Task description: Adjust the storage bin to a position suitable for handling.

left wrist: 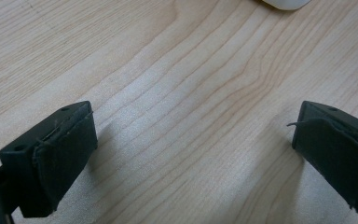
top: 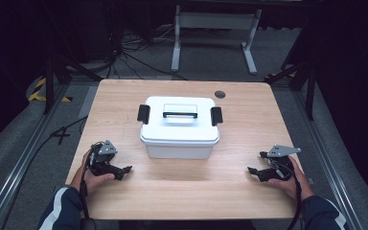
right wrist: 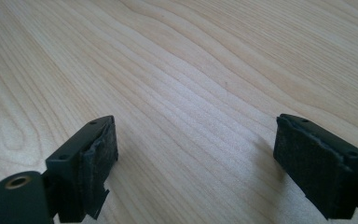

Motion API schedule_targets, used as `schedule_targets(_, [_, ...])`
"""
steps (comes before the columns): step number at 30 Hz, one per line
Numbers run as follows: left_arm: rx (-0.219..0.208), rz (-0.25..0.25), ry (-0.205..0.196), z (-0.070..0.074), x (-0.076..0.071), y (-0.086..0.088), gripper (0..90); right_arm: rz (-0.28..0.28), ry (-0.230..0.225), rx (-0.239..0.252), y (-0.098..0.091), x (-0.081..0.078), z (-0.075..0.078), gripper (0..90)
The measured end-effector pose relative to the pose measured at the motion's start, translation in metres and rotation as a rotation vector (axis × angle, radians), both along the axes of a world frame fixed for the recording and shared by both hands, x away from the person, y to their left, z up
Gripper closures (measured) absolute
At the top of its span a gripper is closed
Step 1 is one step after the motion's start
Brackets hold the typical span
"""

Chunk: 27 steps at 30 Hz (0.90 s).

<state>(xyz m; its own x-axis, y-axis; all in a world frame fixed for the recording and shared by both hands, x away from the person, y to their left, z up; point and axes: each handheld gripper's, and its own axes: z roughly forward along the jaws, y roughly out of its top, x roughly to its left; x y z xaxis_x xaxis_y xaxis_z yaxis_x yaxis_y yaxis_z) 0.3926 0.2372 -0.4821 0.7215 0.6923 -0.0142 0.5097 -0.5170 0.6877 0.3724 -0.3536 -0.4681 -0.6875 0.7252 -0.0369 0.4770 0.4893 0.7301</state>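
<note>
Resting low over the pale wooden table point(top: 182, 187), the left gripper point(top: 124, 171) sits at the near left, held in the person's left hand point(top: 92, 178), with its black jaws spread wide and nothing between them; in the left gripper view the two padded fingertips point(left wrist: 65, 154) stand far apart over bare wood grain, and a sliver of white plastic shows at the top edge. The right gripper point(top: 255, 165) lies at the near right in the right hand point(top: 287, 182), its jaws likewise released and empty, pointing inward toward the middle of the table; in the right gripper view its pads point(right wrist: 98, 163) frame only the tabletop.

Between the two grippers and farther from the person stands the white rectangular plastic storage box point(top: 179, 128), well apart from both. Its lid is on, with a black latch point(top: 143, 113) at each end and a black-edged carrying handle point(top: 180, 114) lying flat on top. A small dark round cable port point(top: 220, 94) sits in the table beyond the box.
</note>
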Motion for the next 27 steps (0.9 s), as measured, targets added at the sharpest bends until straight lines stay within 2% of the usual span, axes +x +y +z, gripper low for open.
schedule_targets(12, [0.000,-0.001,0.006,0.000,-0.001,0.001,0.4,0.006,0.013,-0.014,-0.002,-0.001,0.002,15.3])
schedule_targets(15, [-0.003,-0.002,0.005,0.000,-0.001,0.001,0.4,0.044,0.032,-0.024,-0.005,-0.002,0.004,17.7])
schedule_targets(17, [-0.002,-0.005,0.004,0.000,-0.001,0.001,0.4,0.057,0.046,-0.014,-0.004,-0.003,0.006,19.2])
schedule_targets(22, [-0.003,-0.007,0.007,0.000,-0.001,0.001,0.3,0.095,0.016,-0.005,0.000,-0.005,0.020,24.5])
schedule_targets(25, [-0.002,-0.009,0.009,0.000,-0.001,0.001,0.3,0.118,-0.006,0.014,0.003,-0.007,0.032,26.2])
schedule_targets(27, [-0.002,-0.007,0.007,0.000,-0.001,0.001,0.3,0.136,-0.028,0.006,0.007,-0.007,0.043,27.2])
